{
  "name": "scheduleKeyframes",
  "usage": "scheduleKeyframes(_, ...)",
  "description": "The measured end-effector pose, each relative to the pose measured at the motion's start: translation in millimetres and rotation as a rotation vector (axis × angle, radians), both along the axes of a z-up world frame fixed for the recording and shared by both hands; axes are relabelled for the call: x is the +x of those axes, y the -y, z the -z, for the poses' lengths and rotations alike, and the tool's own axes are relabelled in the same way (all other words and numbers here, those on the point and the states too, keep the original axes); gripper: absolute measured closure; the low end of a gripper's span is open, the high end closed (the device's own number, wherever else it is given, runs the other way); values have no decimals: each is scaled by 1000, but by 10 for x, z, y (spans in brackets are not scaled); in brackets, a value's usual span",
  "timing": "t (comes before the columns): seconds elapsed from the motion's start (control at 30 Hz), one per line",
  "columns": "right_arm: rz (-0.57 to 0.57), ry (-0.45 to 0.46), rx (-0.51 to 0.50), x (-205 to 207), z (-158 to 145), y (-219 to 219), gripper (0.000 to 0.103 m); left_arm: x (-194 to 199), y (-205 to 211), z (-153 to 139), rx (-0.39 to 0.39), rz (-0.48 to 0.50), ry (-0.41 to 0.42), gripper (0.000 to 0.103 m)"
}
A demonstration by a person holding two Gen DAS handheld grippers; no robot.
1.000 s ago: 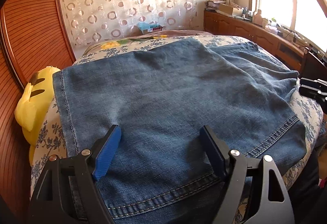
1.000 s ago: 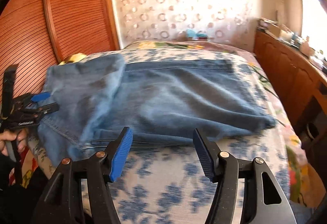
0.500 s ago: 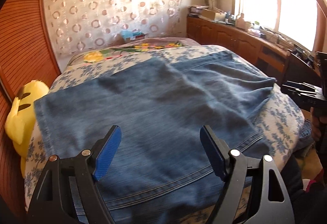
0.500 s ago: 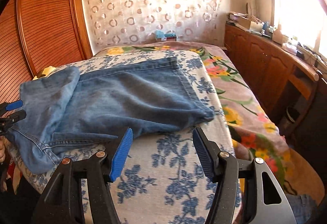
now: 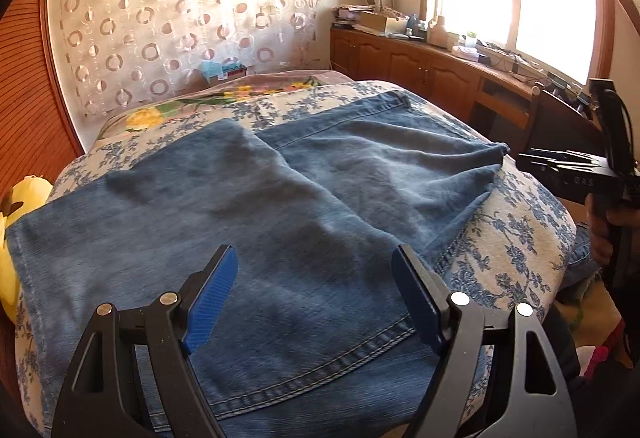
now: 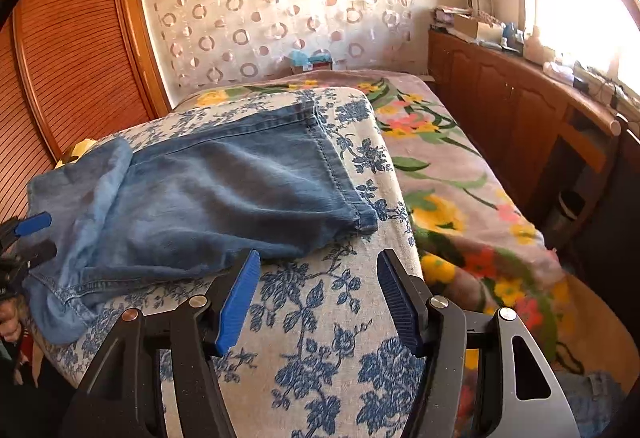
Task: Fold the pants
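Blue denim pants [image 5: 280, 230] lie on a blue-flowered sheet on the bed, one part folded over onto the rest. In the right wrist view the pants [image 6: 224, 190] stretch left, hem end near the middle of the bed. My left gripper [image 5: 314, 278] is open and empty, hovering over the near waistband part. My right gripper [image 6: 318, 284] is open and empty, above the bare sheet just in front of the pants' near edge. The right gripper body [image 5: 576, 178] shows at the right edge of the left view.
A yellow plush toy [image 5: 12, 238] lies at the bed's left side by the wooden slatted wardrobe [image 6: 80, 50]. A floral blanket [image 6: 460, 174] covers the bed's right part. Wooden cabinets [image 5: 420, 70] with clutter run under the window. A patterned curtain hangs behind.
Both grippers have pulled back and swung right, away from the pants. The pants lie still, with the fold in place. Both stay open.
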State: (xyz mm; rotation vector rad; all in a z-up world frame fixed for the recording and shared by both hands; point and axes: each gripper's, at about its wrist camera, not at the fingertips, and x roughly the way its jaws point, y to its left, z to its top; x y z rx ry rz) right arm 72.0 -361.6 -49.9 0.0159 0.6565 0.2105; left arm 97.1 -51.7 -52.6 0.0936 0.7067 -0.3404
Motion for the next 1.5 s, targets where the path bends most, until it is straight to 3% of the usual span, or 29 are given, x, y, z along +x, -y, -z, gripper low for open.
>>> scheduleKeyframes(0.33,17,-105,69,318,61,-4,40,-4,59,40,-16,9,-15,23)
scheduleKeyframes(0.7,34,-154,143,566,-22,75,41,-29,-86,30,-50,-23,-14,23)
scheduleKeyframes(0.83,39,-167,167,618,-12,122,54,-40,-163,-9,-57,-39,-6,23)
scheduleKeyframes(0.9,47,-171,175,620,-10,159,64,-56,-202,-30,-59,-47,0,23)
scheduleKeyframes(0.97,47,-163,172,619,-26,184,83,-67,-252,-56,-61,-59,8,23)
scheduleKeyframes(1.07,19,-149,152,584,-88,81,95,-78,-352,-86,-64,-81,17,23)
scheduleKeyframes(1.5,-245,-11,103,353,-482,-925,96,-208,-888,-220,-68,-198,50,23)
